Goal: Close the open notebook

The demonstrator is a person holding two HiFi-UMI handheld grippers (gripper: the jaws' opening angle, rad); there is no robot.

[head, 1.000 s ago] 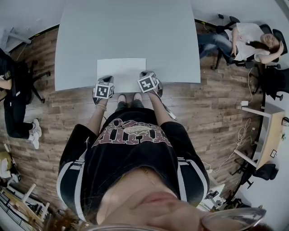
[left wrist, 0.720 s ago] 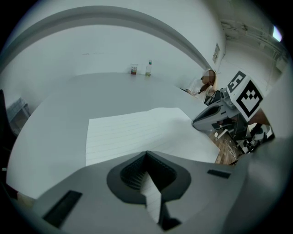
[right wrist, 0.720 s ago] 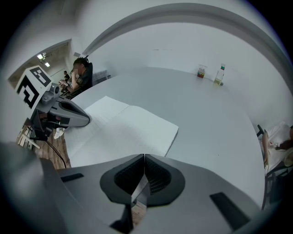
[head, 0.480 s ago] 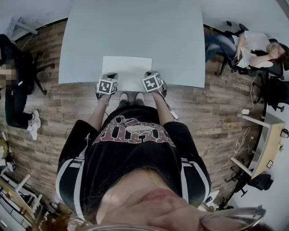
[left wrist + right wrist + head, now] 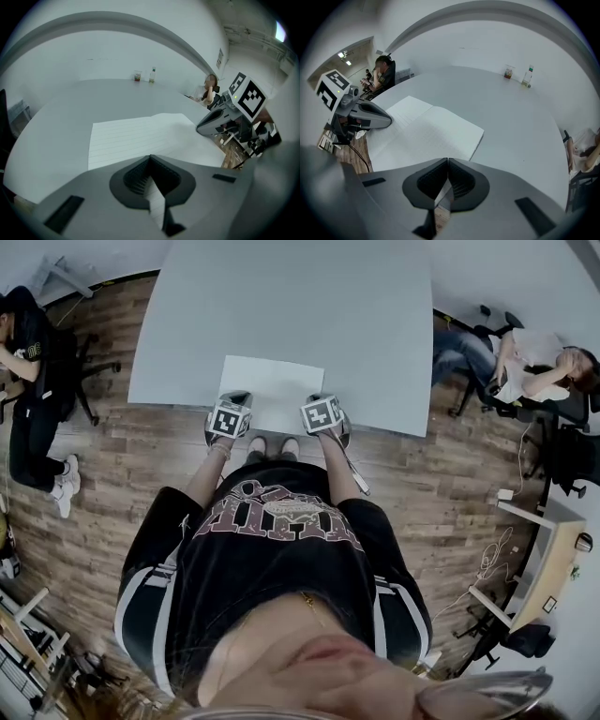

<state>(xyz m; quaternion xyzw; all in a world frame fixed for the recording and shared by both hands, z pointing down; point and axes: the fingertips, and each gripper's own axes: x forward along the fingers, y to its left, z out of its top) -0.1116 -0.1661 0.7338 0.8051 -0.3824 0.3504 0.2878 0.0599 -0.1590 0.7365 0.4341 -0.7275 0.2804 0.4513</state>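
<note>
Paper, white and flat – the open notebook (image 5: pixel 272 390) lies at the near edge of the smooth grey table (image 5: pixel 300 306). From the head view it reads as a plain rectangle. The left gripper view shows faint ruled lines, and the right gripper view shows the centre fold. The left hand-held gripper (image 5: pixel 234 397) and right hand-held gripper (image 5: pixel 319 399) sit at its near corners, each clenched, ribbed pads pressed together. Only the gripper views reach the far edge – a small cup (image 5: pixel 137 76) and a clear bottle (image 5: pixel 152 75).

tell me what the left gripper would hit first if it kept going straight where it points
Most likely the open notebook: the left gripper, jaws shut, aims down at the near part of its left lined page. Nothing else shows in between, though depth is hard to judge.
</note>
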